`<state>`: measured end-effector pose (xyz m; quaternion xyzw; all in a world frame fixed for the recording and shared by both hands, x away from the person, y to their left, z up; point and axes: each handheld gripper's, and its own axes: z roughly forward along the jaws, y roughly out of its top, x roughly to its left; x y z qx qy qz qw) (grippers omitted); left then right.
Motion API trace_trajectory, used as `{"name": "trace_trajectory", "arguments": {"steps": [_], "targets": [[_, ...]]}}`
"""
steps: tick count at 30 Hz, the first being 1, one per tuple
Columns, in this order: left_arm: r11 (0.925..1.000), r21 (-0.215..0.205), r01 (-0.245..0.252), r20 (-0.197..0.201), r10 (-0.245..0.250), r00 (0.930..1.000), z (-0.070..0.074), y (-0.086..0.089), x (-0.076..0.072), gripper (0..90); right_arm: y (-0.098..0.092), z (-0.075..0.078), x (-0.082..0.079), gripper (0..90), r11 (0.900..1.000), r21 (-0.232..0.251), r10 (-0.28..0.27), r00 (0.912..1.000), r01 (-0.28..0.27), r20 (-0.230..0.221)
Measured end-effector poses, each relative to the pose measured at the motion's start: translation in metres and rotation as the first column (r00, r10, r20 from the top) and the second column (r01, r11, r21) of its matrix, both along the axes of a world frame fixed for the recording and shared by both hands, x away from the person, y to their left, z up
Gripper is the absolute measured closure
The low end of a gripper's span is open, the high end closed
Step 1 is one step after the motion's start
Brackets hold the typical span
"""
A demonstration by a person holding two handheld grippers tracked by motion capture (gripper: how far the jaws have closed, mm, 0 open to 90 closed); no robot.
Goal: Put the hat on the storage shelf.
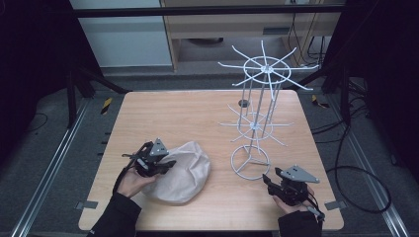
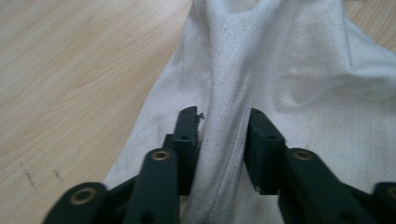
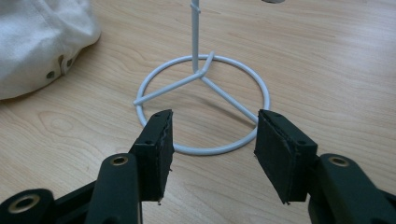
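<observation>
On the near left of a wooden table lies a cream cloth cap, crumpled, with small eyelets on its side. The person's left gripper rests on the cap's left edge; the left gripper view has a raised fold of the fabric standing between its jaws, which are pinching it, though how firmly is hard to judge from this close. Well to the right stands a white wire rack with spokes fanning out at two levels and a ring base. The right gripper hovers low just before that ring, jaws spread and holding nothing.

To do this step well, the left hand likely needs a deep, secure bite on the fold before lifting, so the cap does not slip free. The right hand could steady the rack's base, since the light frame may tip when the cap is hung on a spoke.
</observation>
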<state>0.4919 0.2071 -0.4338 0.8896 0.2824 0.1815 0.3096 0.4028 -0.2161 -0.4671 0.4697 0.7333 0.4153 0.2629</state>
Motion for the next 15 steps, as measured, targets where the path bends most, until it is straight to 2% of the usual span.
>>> {"name": "trace_trajectory", "arguments": {"steps": [1,2,3,5,6,13,15], "targets": [[1.0,-0.003,-0.002,-0.007,0.002,1.0,-0.001,0.0,0.0,68.9,0.0,0.0,0.0,46.7,1.0,0.0,0.0,1.0,0.0,0.0],[1.0,-0.004,-0.001,-0.005,0.001,1.0,-0.001,0.0,0.0,76.3,-0.001,-0.001,0.001,46.5,1.0,-0.002,-0.003,1.0,0.003,-0.001],[1.0,-0.003,-0.002,-0.008,0.002,1.0,-0.001,0.0,-0.001,76.3,-0.001,-0.001,0.001,46.5,1.0,-0.002,-0.003,1.0,0.003,-0.001],[1.0,-0.001,-0.003,-0.002,0.003,1.0,0.0,0.0,-0.002,83.5,-0.003,-0.002,0.003,46.4,1.0,-0.004,-0.005,1.0,0.005,-0.002],[0.9999,-0.016,-0.001,-0.006,0.001,1.0,0.002,0.0,-0.003,86.6,-0.004,-0.004,0.004,46.1,1.0,0.003,-0.01,0.9999,0.01,-0.011],[0.9975,-0.068,-0.019,-0.019,0.018,0.9997,0.009,0.006,-0.008,87.5,-0.011,-0.007,0.006,45.1,0.999,0.017,-0.033,0.9993,0.033,-0.016],[0.9935,-0.109,-0.032,-0.015,0.031,0.9994,0.014,0.01,-0.013,87.6,-0.011,-0.008,0.006,44.6,0.999,0.018,-0.036,0.9992,0.036,-0.017]]}}
